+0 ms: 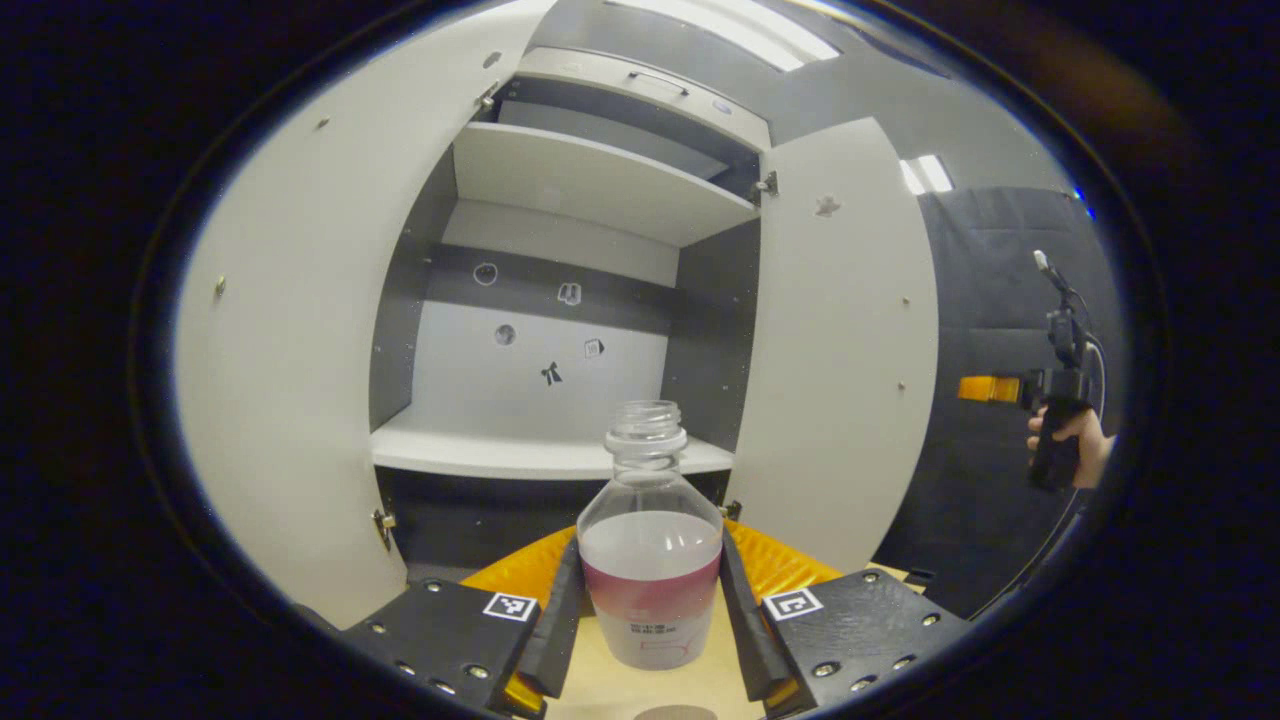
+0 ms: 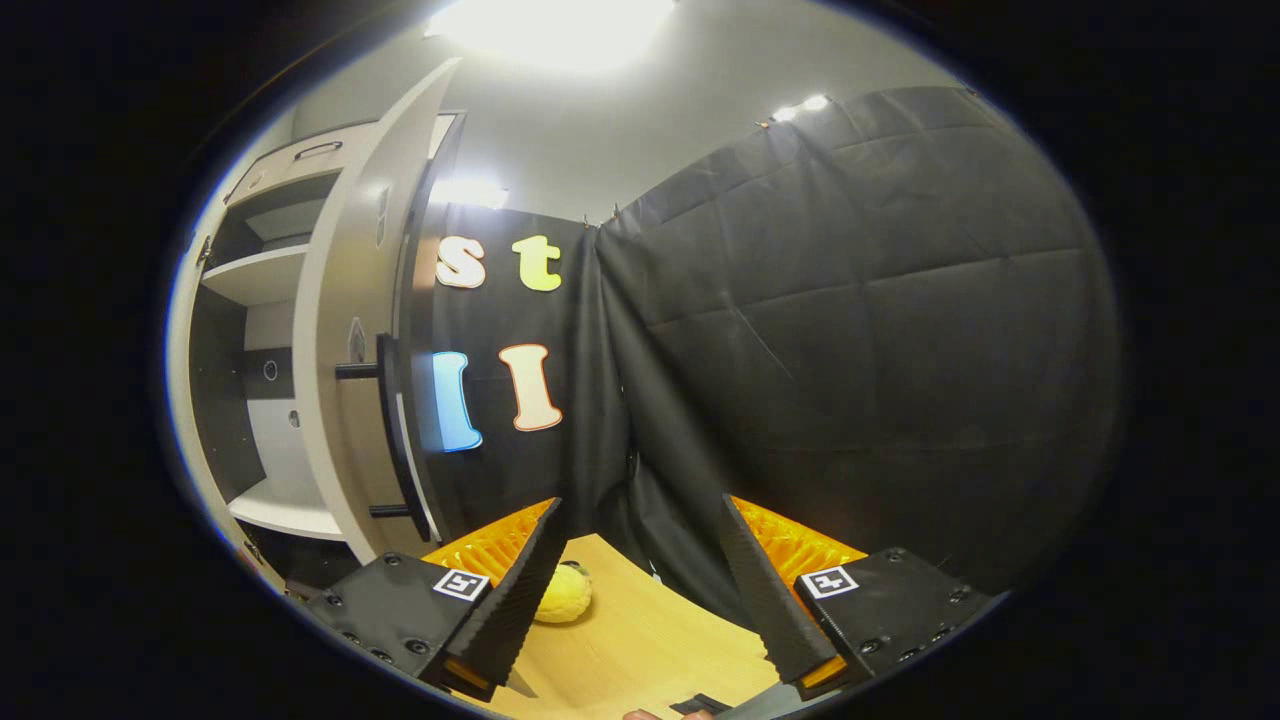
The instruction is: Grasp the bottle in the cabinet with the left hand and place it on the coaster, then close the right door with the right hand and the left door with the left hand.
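Note:
A clear uncapped bottle [image 1: 650,590] with pinkish liquid and a pale label stands upright between the fingers of my left gripper [image 1: 650,560]. Both fingers press on its sides, so the gripper is shut on it. The bottle hangs just above the wooden table [image 1: 600,690], in front of the cabinet. A grey round coaster [image 1: 675,712] peeks in at the bottom edge, below the bottle. The cabinet's left door [image 1: 290,380] and right door [image 1: 840,350] both stand wide open. My right gripper [image 2: 640,505] is open with nothing between its fingers, facing the right door's outer side [image 2: 350,300].
The cabinet's lower shelf [image 1: 500,450] is bare and an upper shelf [image 1: 590,180] sits above it. A black bar handle [image 2: 395,440] runs down the right door. A yellow round object [image 2: 565,592] lies on the table [image 2: 640,640]. A hand holds the right gripper [image 1: 985,388] beside the right door.

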Demonstrator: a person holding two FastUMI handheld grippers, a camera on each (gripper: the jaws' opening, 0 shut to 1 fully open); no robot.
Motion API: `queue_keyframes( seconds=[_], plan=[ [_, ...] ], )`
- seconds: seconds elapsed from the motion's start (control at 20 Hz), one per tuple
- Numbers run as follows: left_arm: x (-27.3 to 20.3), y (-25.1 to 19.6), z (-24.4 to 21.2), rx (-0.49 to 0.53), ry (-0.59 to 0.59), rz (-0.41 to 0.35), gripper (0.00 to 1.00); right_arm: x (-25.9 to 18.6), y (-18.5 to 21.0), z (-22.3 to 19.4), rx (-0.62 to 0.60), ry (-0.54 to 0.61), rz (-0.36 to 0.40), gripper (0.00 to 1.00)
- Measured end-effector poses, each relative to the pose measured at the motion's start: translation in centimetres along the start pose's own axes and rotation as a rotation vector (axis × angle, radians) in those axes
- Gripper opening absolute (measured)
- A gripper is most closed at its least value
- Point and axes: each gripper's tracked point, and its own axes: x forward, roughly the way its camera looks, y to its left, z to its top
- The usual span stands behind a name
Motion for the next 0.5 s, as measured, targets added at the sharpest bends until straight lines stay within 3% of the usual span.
queue_keyframes(
  seconds=[0.15, 0.25, 0.45, 0.5],
  plan=[
    [-1.0, -1.1, -5.4, -0.013, 0.067, -0.032, 0.67, -1.2, 0.4, -0.1, -0.009, 0.006, 0.014, 0.97],
    [-1.2, -1.7, -8.5, -0.027, 0.110, -0.037, 0.67, -2.1, 0.8, -0.1, -0.009, 0.011, 0.028, 0.94],
    [-1.4, -2.6, -14.2, -0.008, 0.176, -0.053, 0.67, -3.7, 0.8, 0.0, 0.007, 0.024, 0.040, 0.97],
    [-1.3, -2.9, -15.4, -0.009, 0.191, -0.059, 0.67, -4.0, 0.7, 0.1, 0.018, 0.034, 0.035, 0.94]
  ],
)
